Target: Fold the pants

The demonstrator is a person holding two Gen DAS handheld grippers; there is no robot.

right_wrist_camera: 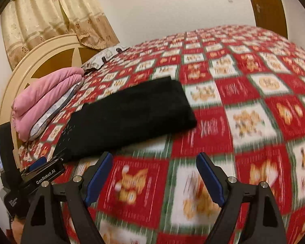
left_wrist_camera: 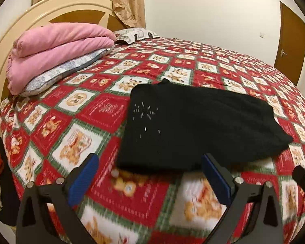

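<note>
Black pants (left_wrist_camera: 193, 124) lie folded into a flat rectangle on the red patterned bedspread (left_wrist_camera: 91, 109); small white marks dot the left part. My left gripper (left_wrist_camera: 150, 160) hangs open just short of the near edge of the pants, with nothing between its blue pads. In the right wrist view the same pants (right_wrist_camera: 128, 118) lie ahead and to the left. There my right gripper (right_wrist_camera: 154, 160) is open over bare bedspread (right_wrist_camera: 254, 101), holding nothing. The left gripper's body (right_wrist_camera: 38, 174) shows at the lower left of that view.
A folded pink blanket (left_wrist_camera: 57, 50) rests on a grey-patterned pillow (left_wrist_camera: 57, 77) against the cream headboard (left_wrist_camera: 20, 26). Another pillow (left_wrist_camera: 136, 33) lies at the far side. A curtain (right_wrist_camera: 50, 12) hangs behind, and a brown door (left_wrist_camera: 290, 40) stands at the right.
</note>
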